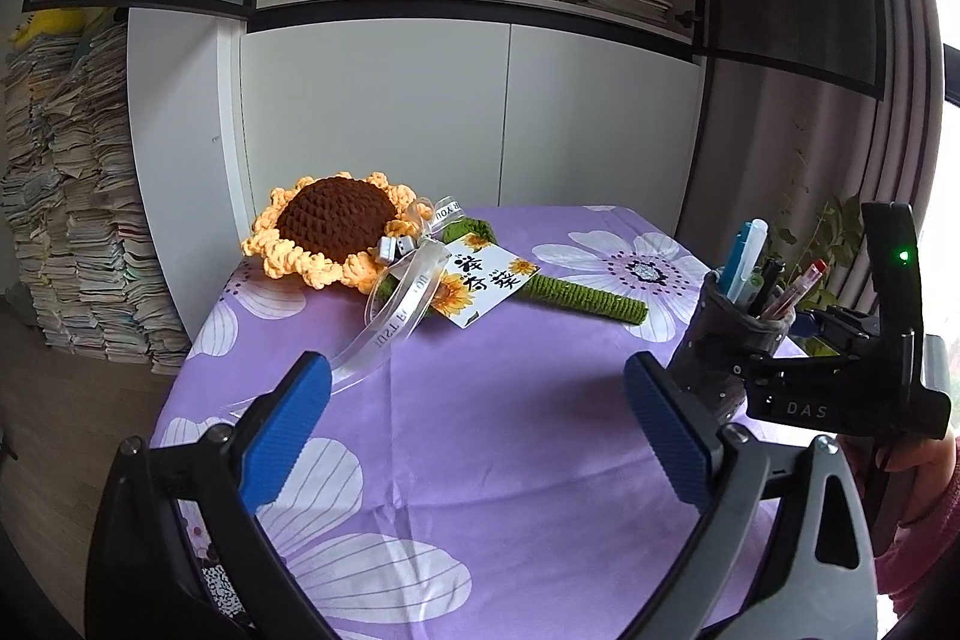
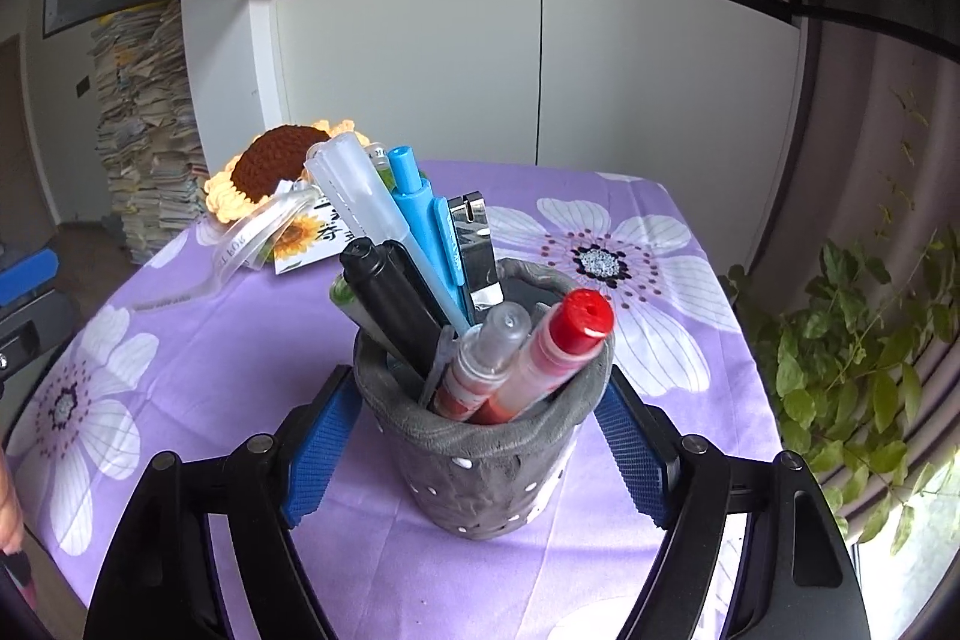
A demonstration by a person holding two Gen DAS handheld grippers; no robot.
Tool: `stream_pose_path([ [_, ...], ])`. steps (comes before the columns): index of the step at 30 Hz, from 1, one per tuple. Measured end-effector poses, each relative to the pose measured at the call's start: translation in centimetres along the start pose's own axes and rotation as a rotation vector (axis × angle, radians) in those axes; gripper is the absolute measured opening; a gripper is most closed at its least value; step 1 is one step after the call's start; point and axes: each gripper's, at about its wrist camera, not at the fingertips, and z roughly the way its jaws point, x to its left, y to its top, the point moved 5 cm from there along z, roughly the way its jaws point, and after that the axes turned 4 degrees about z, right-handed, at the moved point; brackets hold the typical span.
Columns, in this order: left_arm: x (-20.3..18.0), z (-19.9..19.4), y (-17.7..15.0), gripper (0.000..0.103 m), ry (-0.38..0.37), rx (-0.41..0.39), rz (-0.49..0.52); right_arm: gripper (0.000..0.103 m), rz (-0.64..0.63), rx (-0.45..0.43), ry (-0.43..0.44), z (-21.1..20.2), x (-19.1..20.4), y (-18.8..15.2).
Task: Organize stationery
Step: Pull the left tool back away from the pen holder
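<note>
— Table (image 2: 180,340) first: why does the pen holder (image 2: 480,466) stand near its right edge?
— Set down upright there; the right gripper (image 2: 474,451) straddles it, pads apart. The left gripper (image 1: 480,436) gapes empty, its pens (image 2: 414,226) already inside

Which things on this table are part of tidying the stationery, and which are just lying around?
Part of the job:
grey pen pot
blue pen
red-capped marker
black marker

Just lying about:
crochet sunflower
its gift tag
ribbon
potted plant
</note>
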Motion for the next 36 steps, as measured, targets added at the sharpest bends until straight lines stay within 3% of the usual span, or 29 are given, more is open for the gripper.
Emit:
stream_pose_path([
  [5,1.1,0.0,0.0,0.098,-0.017,-0.002,-0.031,0.08,0.032,0.034,-0.004,1.0,-0.3,-0.3],
  [6,1.2,0.0,0.1,0.098,-0.017,-0.003,-0.03,0.072,0.045,0.036,-0.002,1.1,-0.5,-0.3],
  [16,1.9,0.6,0.0,0.098,-0.019,0.007,-0.033,0.071,0.067,0.033,-0.003,1.0,0.4,0.0],
  [23,2.3,1.0,0.2,0.098,0.048,0.019,-0.015,0.071,0.048,0.022,0.026,1.0,3.0,1.0],
  [30,3.0,0.7,0.7,0.101,0.06,-0.008,-0.017,0.071,-0.001,-0.01,0.052,1.1,6.3,2.3],
  [36,4.5,1.3,0.0,0.101,0.077,0.022,-0.044,0.071,0.004,-0.002,0.06,2.3,7.9,2.6],
])
